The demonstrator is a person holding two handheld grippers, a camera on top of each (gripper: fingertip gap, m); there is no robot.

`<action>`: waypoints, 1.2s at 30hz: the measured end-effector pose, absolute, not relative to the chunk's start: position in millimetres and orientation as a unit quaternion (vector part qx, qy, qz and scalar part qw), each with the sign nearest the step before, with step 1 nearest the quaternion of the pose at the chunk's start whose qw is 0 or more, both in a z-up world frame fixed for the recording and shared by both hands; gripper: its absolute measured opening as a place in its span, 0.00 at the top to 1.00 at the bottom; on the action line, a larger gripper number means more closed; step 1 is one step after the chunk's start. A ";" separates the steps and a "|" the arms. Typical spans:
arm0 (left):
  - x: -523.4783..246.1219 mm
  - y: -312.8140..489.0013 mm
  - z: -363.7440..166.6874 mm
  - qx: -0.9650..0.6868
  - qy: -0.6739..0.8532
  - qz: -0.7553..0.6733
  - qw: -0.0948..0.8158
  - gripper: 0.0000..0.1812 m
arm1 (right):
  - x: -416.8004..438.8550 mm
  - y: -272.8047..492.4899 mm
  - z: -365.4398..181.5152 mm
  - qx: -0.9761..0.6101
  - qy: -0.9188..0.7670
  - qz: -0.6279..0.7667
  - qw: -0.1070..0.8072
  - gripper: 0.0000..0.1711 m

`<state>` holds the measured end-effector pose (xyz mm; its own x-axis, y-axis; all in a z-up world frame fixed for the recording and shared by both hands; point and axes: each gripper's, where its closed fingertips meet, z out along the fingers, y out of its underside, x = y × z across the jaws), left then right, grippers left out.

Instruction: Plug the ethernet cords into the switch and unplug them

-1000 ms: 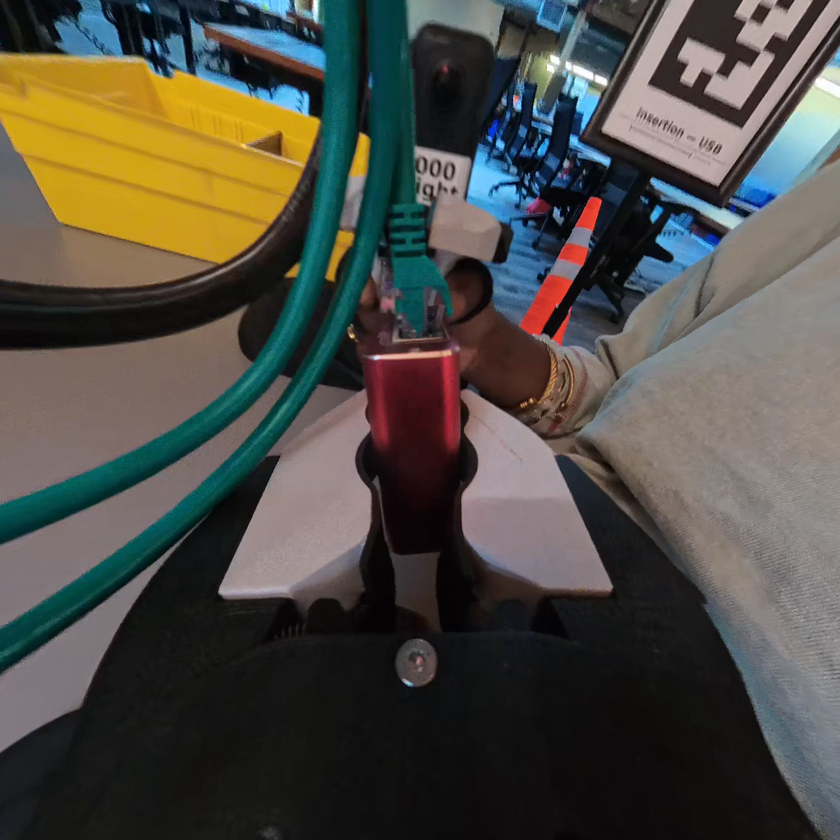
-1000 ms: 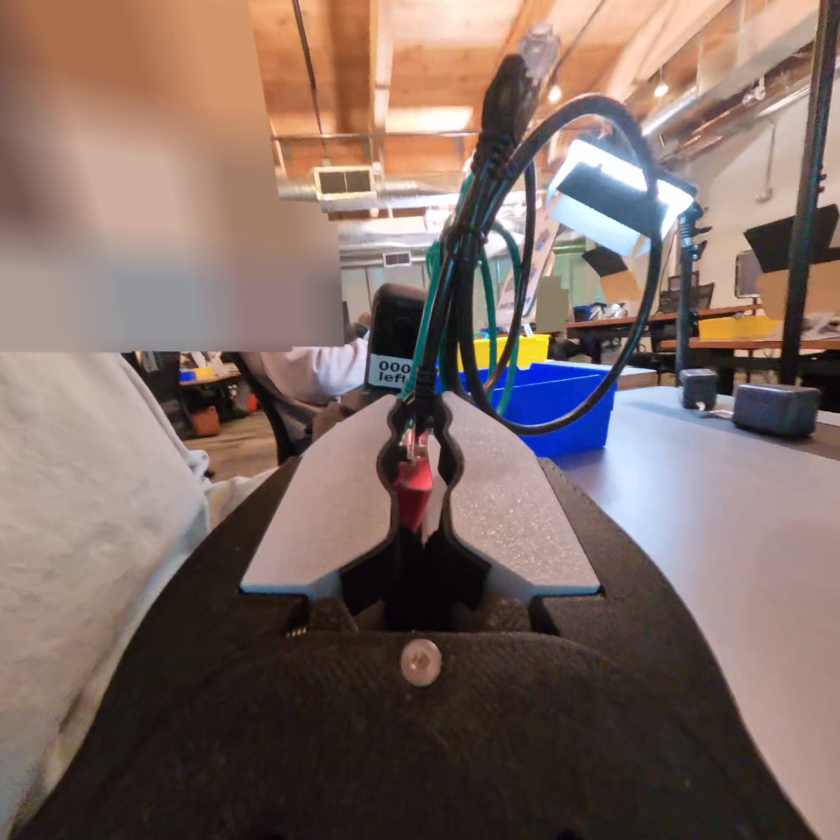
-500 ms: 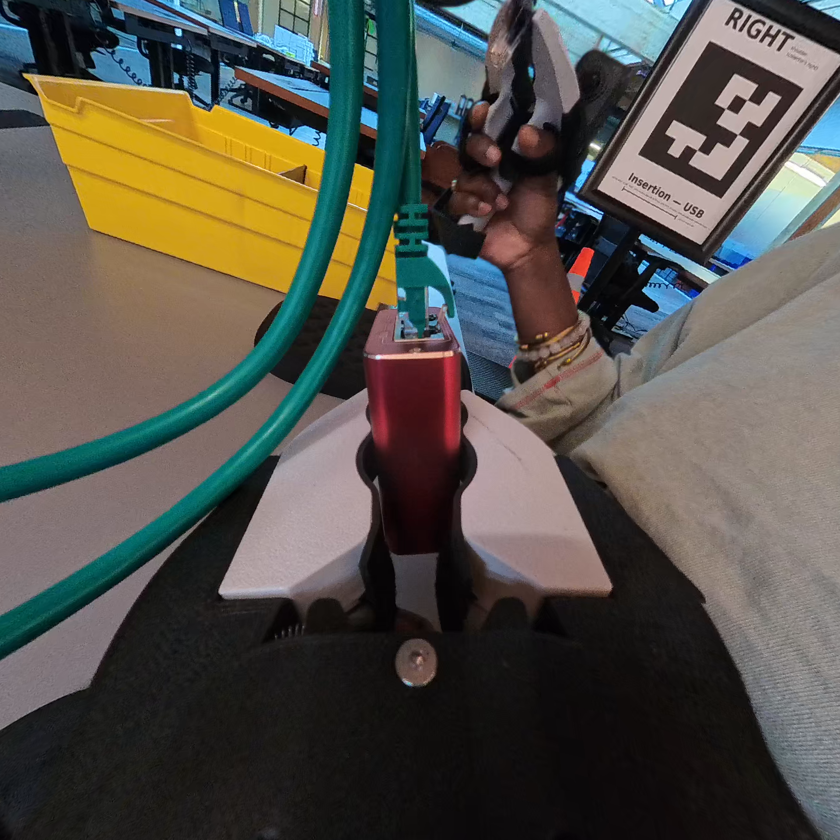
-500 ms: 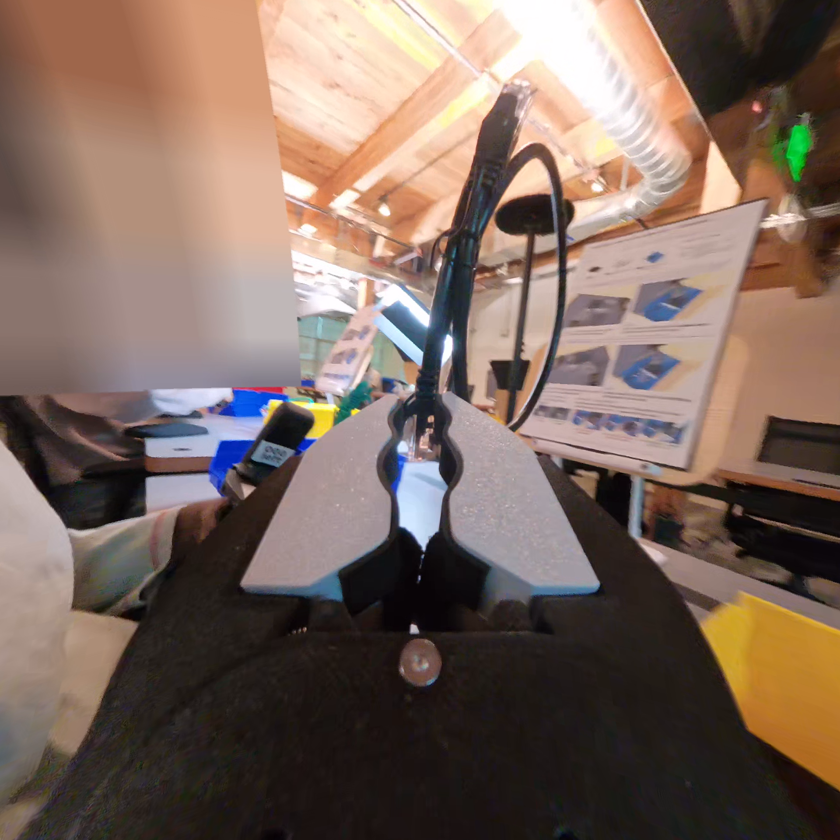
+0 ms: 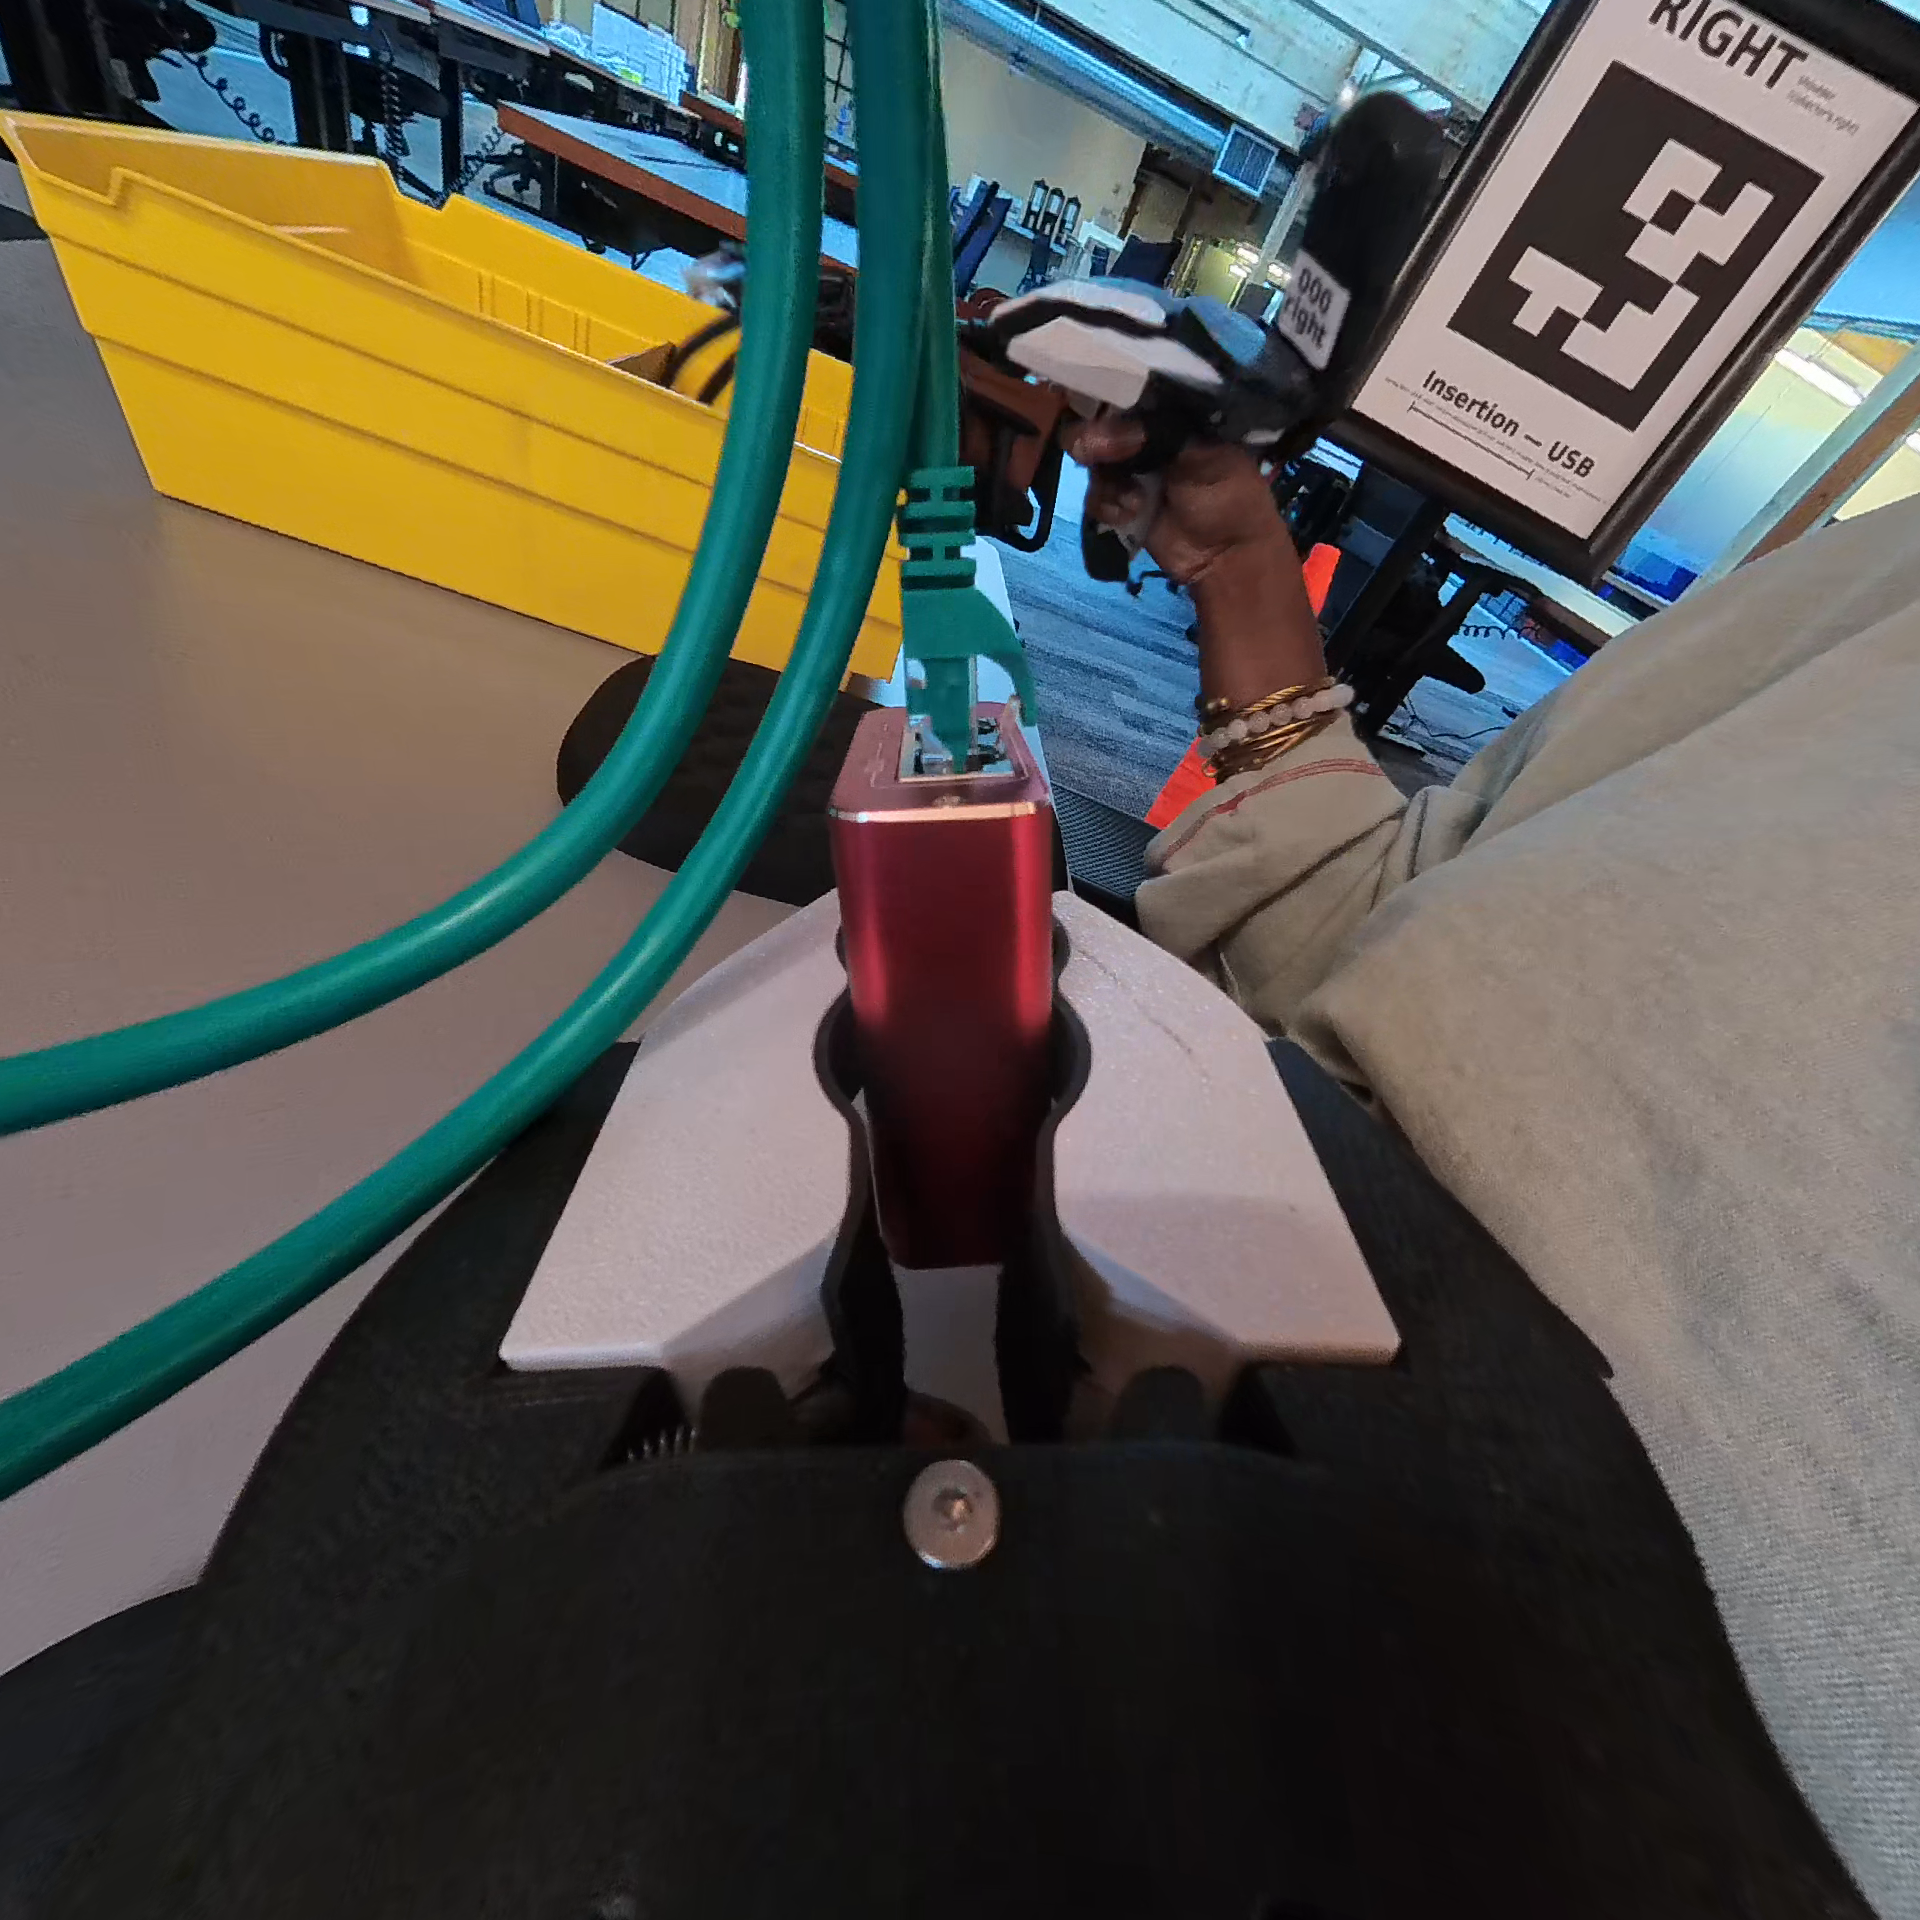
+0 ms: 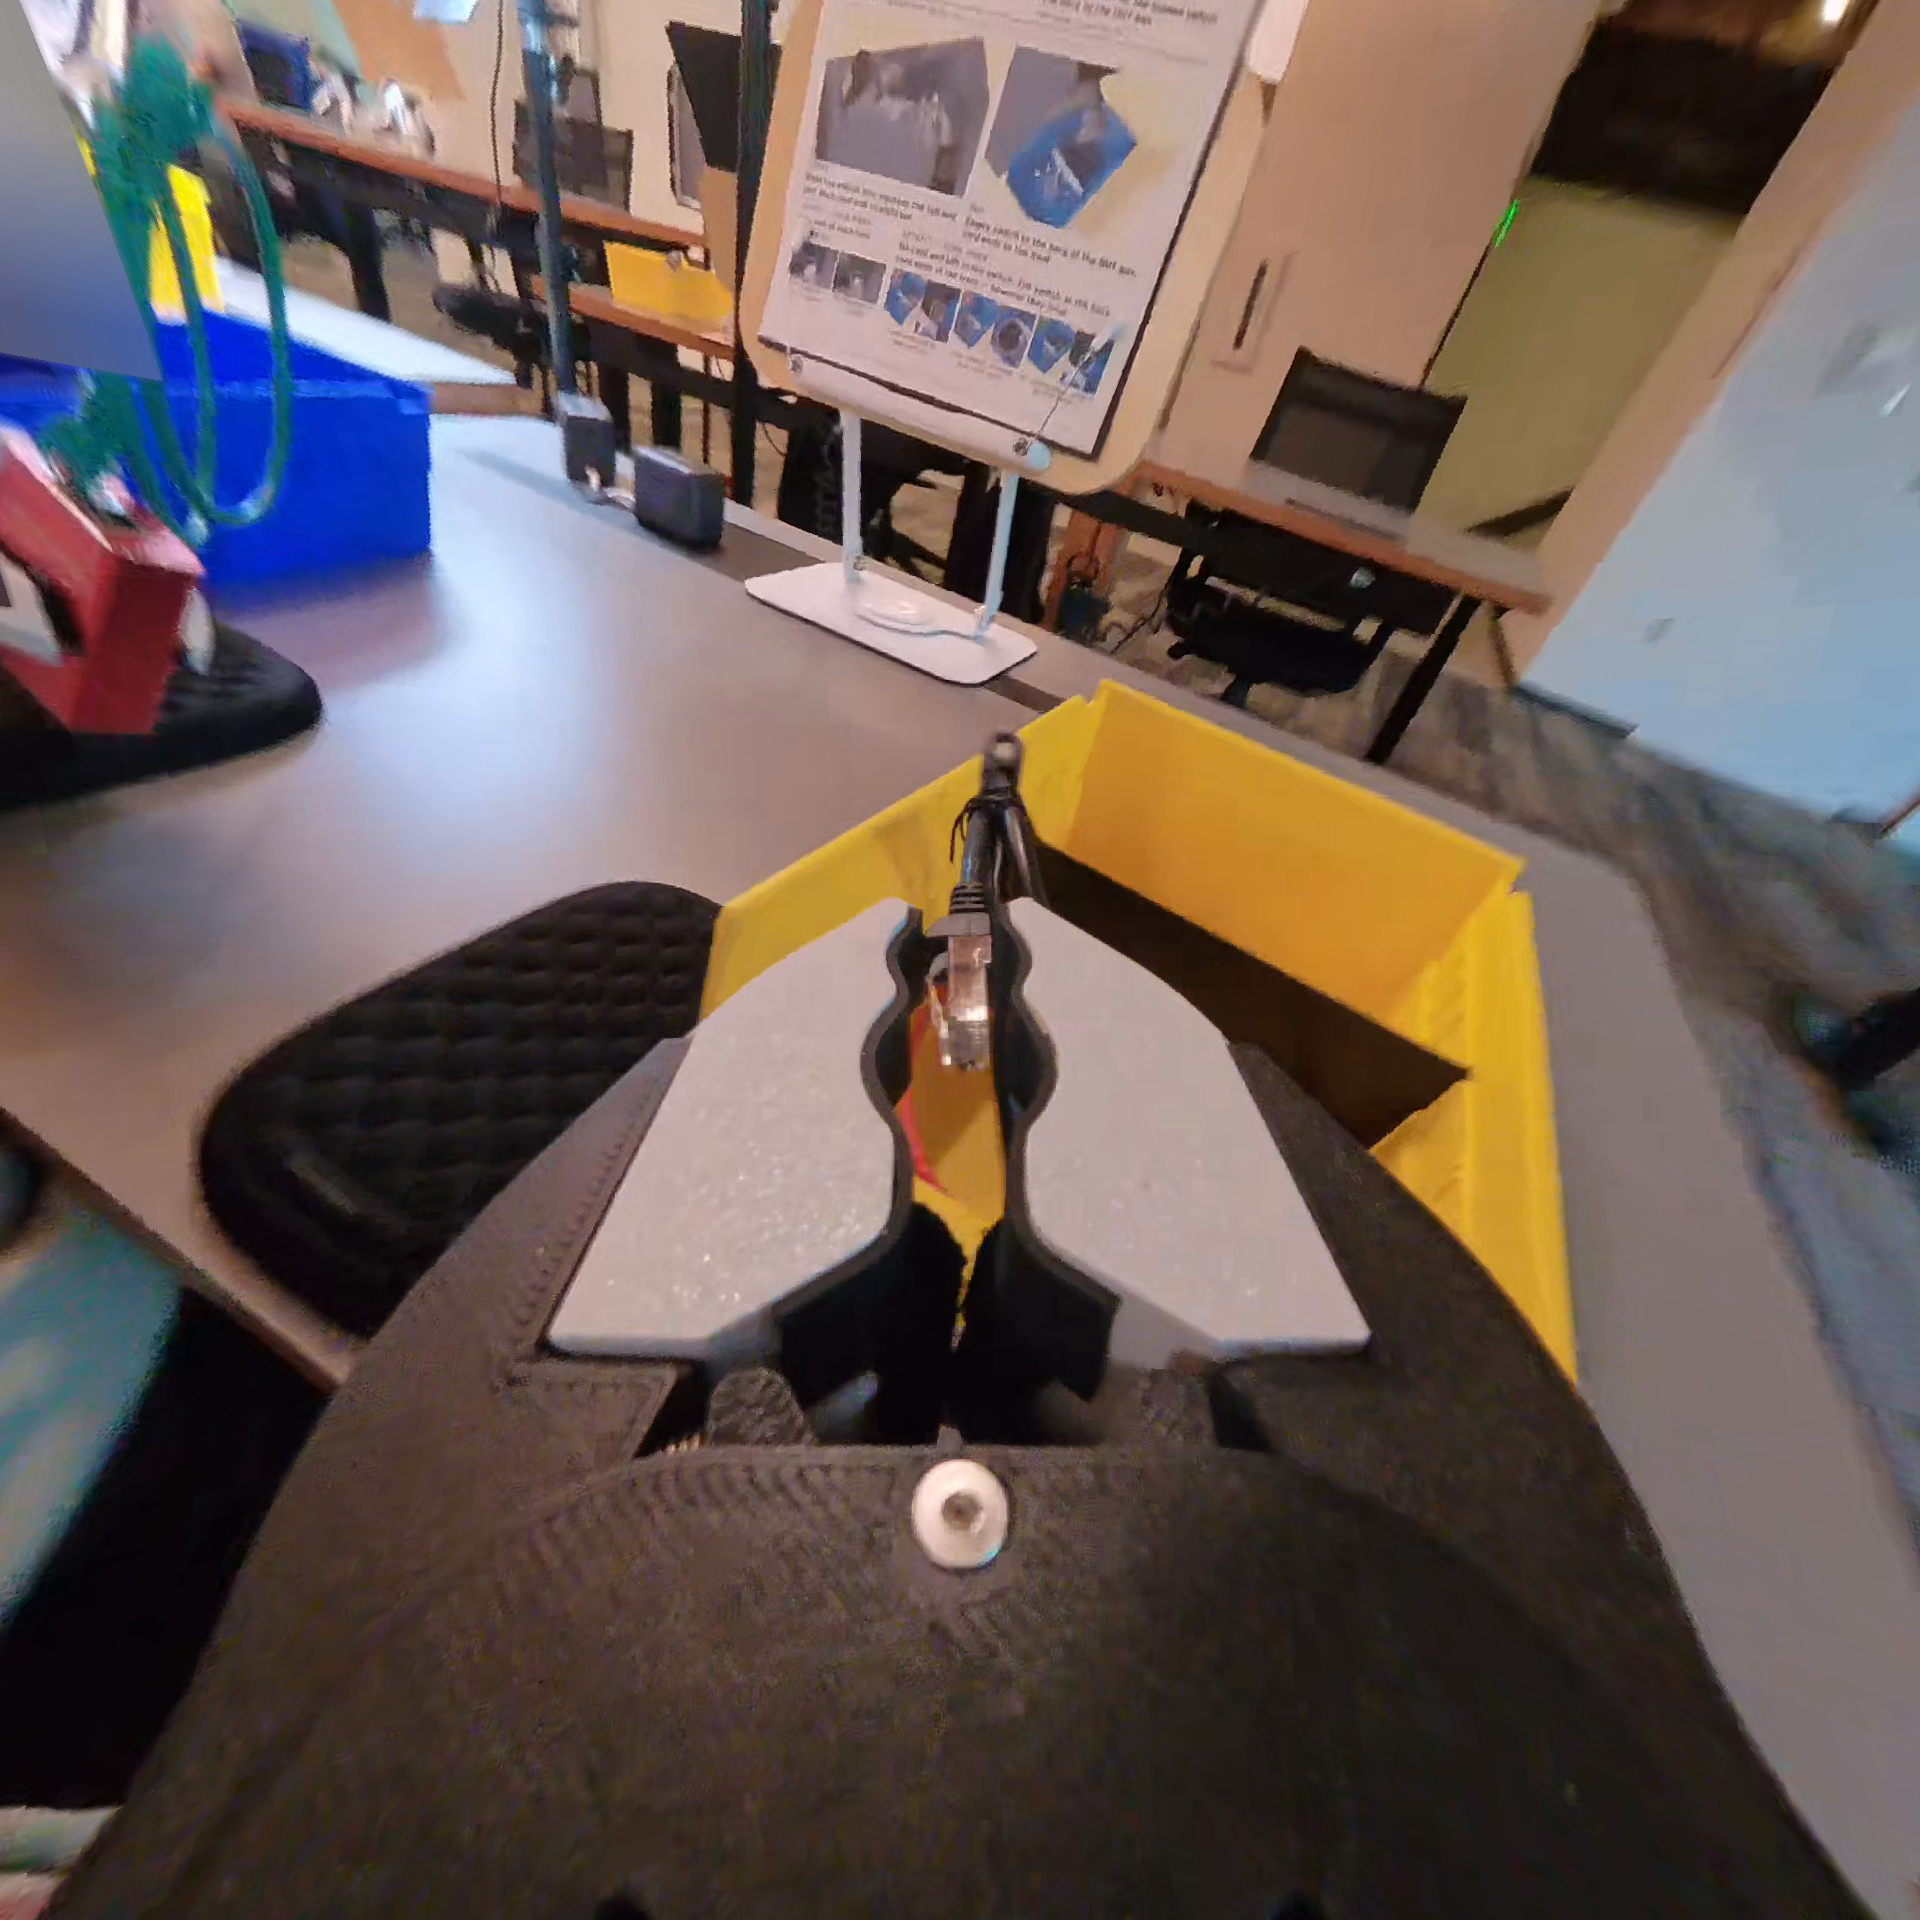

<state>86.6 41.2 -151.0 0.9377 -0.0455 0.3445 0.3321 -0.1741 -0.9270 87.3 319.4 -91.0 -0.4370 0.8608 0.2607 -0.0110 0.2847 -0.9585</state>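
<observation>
The right hand-held gripper point(image 6: 961, 997), closed on the black cord point(image 6: 977, 883), has swung from beside the red switch point(image 5: 940, 997) to above the yellow bin point(image 6: 1351, 883), so that cord looks unplugged and about to be dropped there. The left hand-held gripper point(image 5: 951, 1049) clamps the switch, green cord point(image 5: 945, 623) still plugged in; the bin's contents are unclear.
</observation>
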 end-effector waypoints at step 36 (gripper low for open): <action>89.0 42.5 -154.1 -0.758 -0.092 -0.157 0.626 0.84 | 50.9 309.3 -198.6 -0.439 -0.771 0.383 0.255 0.98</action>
<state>89.0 42.5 -154.1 0.9337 -0.0570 0.3536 0.3365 -0.1988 -0.9205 50.9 309.3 -198.6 -0.4832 0.8737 0.0570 0.4819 0.3197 -0.8158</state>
